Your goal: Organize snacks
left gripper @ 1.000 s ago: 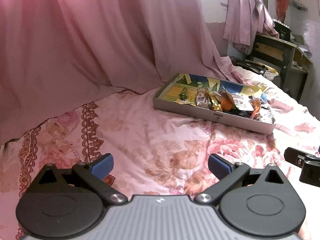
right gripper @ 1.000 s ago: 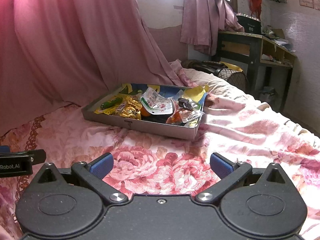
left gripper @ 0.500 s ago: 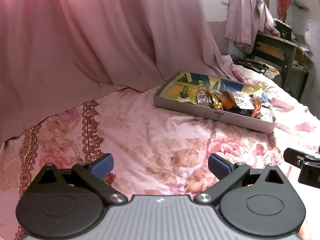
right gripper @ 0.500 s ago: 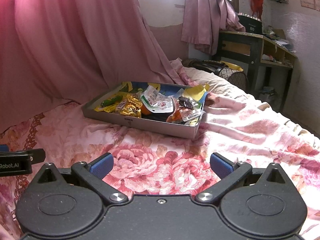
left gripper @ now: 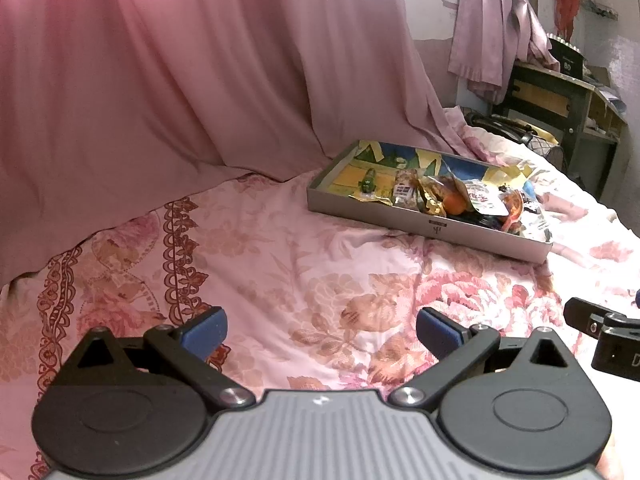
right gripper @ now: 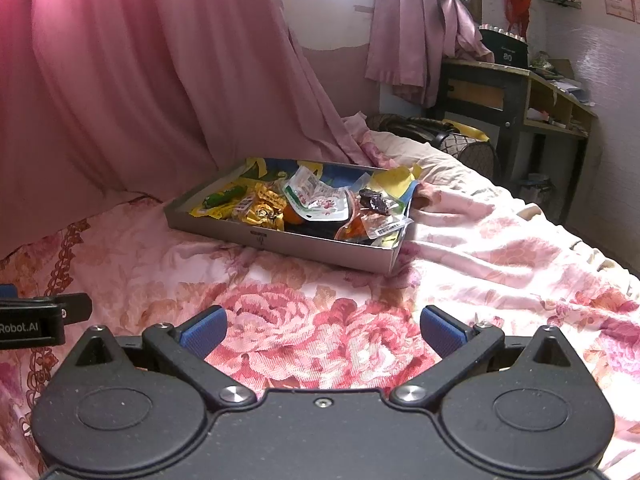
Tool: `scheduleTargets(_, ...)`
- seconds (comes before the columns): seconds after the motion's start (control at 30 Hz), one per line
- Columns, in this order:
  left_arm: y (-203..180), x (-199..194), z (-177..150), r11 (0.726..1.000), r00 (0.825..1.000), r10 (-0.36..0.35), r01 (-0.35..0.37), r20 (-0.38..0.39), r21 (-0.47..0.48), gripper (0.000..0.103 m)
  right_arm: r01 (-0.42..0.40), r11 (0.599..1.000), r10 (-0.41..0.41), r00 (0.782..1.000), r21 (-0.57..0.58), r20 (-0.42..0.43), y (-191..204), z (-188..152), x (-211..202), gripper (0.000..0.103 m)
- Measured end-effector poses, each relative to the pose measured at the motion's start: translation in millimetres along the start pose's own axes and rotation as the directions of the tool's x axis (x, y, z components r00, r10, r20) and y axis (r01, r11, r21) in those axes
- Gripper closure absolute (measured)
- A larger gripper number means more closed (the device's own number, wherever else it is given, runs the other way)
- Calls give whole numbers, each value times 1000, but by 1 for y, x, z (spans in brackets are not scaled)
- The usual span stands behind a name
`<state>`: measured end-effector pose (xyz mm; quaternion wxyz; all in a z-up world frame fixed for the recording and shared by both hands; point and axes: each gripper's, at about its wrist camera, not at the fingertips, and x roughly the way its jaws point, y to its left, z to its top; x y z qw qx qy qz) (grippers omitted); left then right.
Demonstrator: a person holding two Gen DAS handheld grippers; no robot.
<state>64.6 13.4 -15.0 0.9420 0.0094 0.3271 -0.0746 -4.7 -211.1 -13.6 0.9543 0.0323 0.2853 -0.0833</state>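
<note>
The left gripper (left gripper: 320,330) has its blue pads spread wide with nothing between them, and the right gripper (right gripper: 322,330) is the same: both released, hovering low over the floral bedspread (right gripper: 320,336), well short of the work. The snacks (right gripper: 316,200) lie ahead in a shallow grey tray (right gripper: 320,246) resting on the bed, piled mostly toward its right half.

They look like light foil and plastic sachets, crinkly and probably slick, so a pinch on a sealed edge or corner seems safer than squeezing the filled middle (a flat packet may slide out of the pads). The white pouch (right gripper: 320,198) on top offers the freest edge. The tray itself sits on soft bedding and may tip or shift if pressed.

What lies under the heap is hidden. An orange item (left gripper: 454,203) is half buried; whether it is fruit or a packet I cannot tell. Labels are too small to read.
</note>
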Motion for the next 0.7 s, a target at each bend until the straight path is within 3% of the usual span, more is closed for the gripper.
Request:
scheduleTargets(0.53, 1, 2, 1, 999, 999, 42, -42, -24, -1, 1, -1, 1000, 1, 1000, -9, -9, 1, 0, 2, 1)
scheduleTargets(0.7, 3, 2, 2, 1000, 999, 22, -22, -25, -2, 1, -4, 1000, 4, 1000, -19, -14, 2, -1, 2, 1)
